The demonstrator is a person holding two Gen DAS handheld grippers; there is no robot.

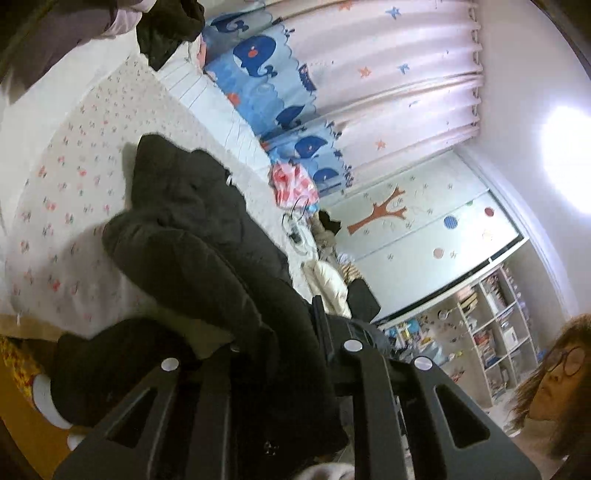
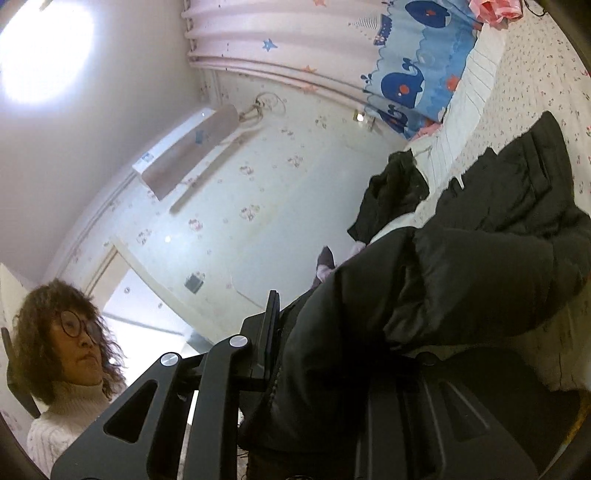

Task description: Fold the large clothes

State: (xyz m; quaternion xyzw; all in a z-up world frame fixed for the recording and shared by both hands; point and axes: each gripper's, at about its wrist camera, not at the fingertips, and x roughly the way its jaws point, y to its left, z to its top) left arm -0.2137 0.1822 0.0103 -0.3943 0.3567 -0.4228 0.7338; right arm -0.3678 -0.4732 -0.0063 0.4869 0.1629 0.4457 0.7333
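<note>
A large black padded jacket [image 1: 192,229] lies partly on the bed [image 1: 66,177], which has a floral sheet, and is lifted at its near end. In the left wrist view my left gripper [image 1: 295,332] is shut on the jacket's near edge. One finger [image 1: 319,321] shows at the right of the cloth; the other is buried under it. In the right wrist view the same jacket [image 2: 480,273] hangs in thick folds from my right gripper [image 2: 332,332], which is shut on it. Its left finger [image 2: 272,325] is bare, while cloth covers the right one.
A second dark garment [image 1: 166,29] [image 2: 395,192] lies crumpled at the bed's far end. A whale-print curtain [image 1: 369,74] runs behind the bed. A person [image 1: 554,376] [image 2: 66,332] stands close by. A pink bag [image 1: 291,184], a white garment [image 1: 328,280] and open shelves [image 1: 491,332] lie beyond.
</note>
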